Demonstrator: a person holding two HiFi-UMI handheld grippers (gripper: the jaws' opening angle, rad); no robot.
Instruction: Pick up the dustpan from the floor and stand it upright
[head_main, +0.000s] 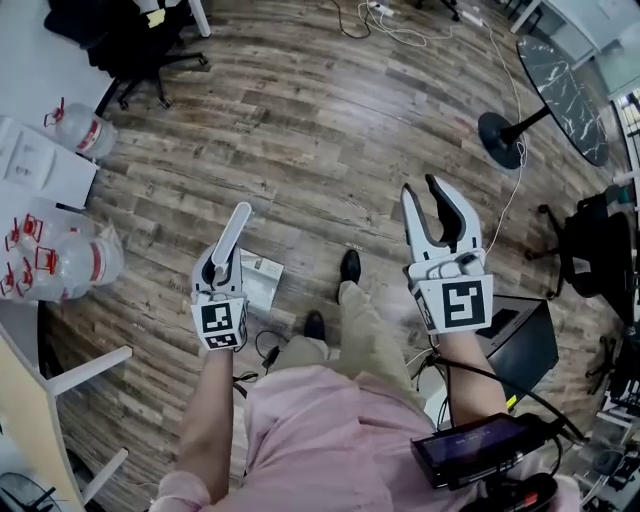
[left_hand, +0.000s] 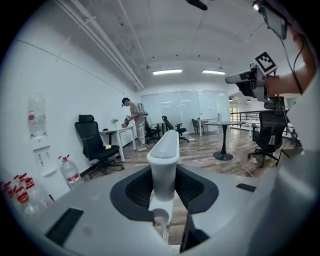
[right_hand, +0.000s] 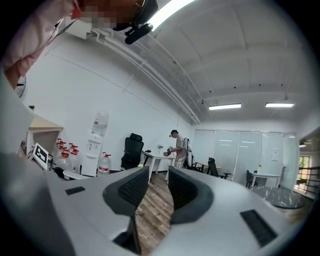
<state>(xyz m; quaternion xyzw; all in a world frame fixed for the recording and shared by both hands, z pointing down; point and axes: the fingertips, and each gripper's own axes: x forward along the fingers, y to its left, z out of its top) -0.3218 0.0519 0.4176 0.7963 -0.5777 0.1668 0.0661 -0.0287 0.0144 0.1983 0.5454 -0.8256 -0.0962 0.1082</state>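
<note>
The dustpan's long white handle (head_main: 236, 228) rises out of my left gripper (head_main: 220, 268), which is shut on it at about waist height. Its pale pan (head_main: 263, 281) shows just right of and below the gripper, over the wooden floor. In the left gripper view the white handle (left_hand: 165, 159) stands between the dark pads (left_hand: 137, 188) and points away towards the room. My right gripper (head_main: 425, 200) is held up to the right with its jaws apart and nothing in them; in the right gripper view (right_hand: 157, 175) only floor shows in the gap.
Water bottles (head_main: 84, 131) and a white cabinet (head_main: 40, 160) line the left side. A black office chair (head_main: 130, 45) stands at the back left. A round table (head_main: 563, 88) on a black foot (head_main: 500, 138) and floor cables (head_main: 510, 200) lie to the right. A black box (head_main: 522, 342) sits near my right leg.
</note>
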